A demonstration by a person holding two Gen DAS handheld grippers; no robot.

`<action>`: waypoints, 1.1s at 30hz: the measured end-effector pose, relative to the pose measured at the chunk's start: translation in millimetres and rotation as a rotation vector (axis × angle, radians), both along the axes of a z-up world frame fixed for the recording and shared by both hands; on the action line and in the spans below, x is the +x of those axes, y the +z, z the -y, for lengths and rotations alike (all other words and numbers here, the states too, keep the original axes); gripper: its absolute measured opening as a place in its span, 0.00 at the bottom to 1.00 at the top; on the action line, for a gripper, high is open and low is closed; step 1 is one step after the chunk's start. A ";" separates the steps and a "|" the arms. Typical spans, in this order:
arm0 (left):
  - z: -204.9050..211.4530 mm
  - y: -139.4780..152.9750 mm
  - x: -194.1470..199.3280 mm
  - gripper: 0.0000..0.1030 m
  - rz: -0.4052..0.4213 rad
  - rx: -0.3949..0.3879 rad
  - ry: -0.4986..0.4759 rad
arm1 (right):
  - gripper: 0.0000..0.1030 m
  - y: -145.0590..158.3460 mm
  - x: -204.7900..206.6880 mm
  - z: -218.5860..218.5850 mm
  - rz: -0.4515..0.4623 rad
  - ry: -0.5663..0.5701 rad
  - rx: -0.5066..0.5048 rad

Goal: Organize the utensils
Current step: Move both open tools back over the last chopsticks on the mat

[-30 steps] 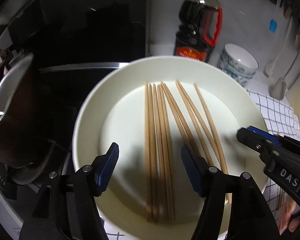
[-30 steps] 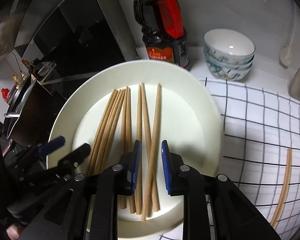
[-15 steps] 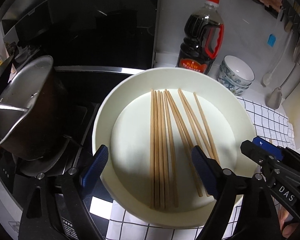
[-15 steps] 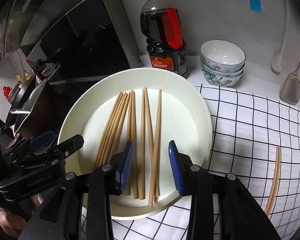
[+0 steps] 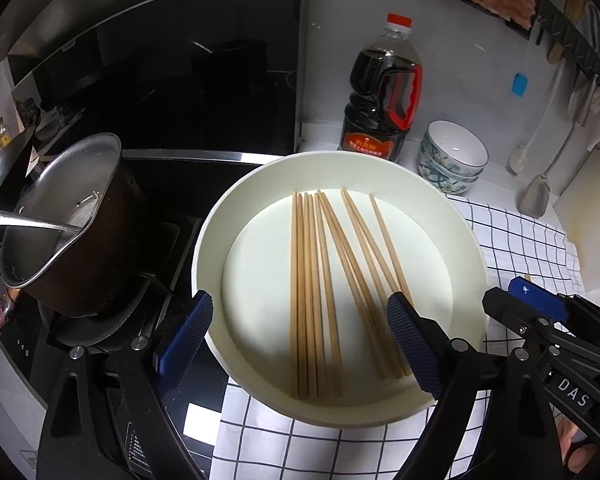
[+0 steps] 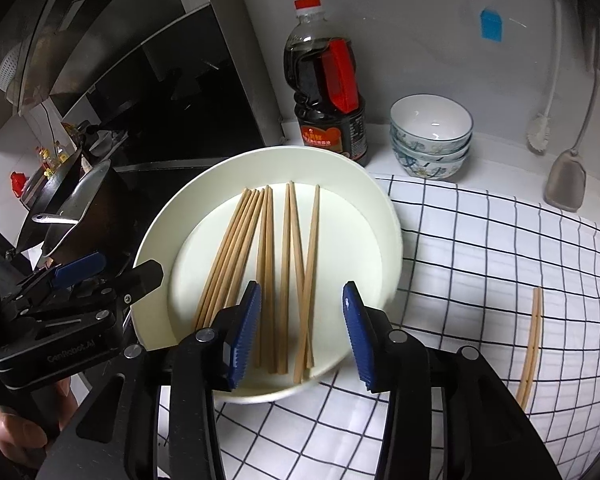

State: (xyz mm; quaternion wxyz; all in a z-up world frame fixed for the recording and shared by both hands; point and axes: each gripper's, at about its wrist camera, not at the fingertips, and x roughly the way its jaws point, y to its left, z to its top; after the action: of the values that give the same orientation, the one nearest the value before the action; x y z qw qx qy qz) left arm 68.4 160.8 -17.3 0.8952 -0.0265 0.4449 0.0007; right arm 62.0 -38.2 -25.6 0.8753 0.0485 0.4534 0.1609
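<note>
The checked cloth on the table [image 6: 480, 240] is carrying a white plate [image 5: 216, 240] that is holding most of the chopsticks [image 5: 312, 292], fanned loosely. A stray pair [image 6: 532, 340] is lying right of it. The left tool [image 5: 300, 344] is hanging released and wide; the right tool [image 6: 300, 332] is opening, gripping nothing. Collecting looks nearly done; fetching that pair probably comes next.

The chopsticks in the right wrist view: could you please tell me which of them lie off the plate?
The pair of chopsticks alone on the checked cloth, right of the plate; all the others lie inside the plate.
</note>
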 end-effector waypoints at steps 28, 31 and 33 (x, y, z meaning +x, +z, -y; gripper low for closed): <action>135.9 5.5 -33.5 0.86 0.008 -0.031 -0.235 | 0.43 -10.2 -75.0 144.6 -0.032 -0.233 -0.017; 150.8 2.7 -35.7 0.86 0.005 -0.030 -0.256 | 0.43 -17.6 -80.7 166.5 -0.037 -0.275 -0.020; 162.2 0.2 -37.7 0.86 0.004 -0.029 -0.270 | 0.43 -21.8 -81.9 175.7 -0.038 -0.296 -0.024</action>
State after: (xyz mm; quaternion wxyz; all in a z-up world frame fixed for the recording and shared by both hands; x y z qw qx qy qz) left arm 30.7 -1.4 -17.1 0.8876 0.0209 0.4424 -0.1262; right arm -19.9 -213.9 -47.4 0.8812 0.1075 0.4598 0.0239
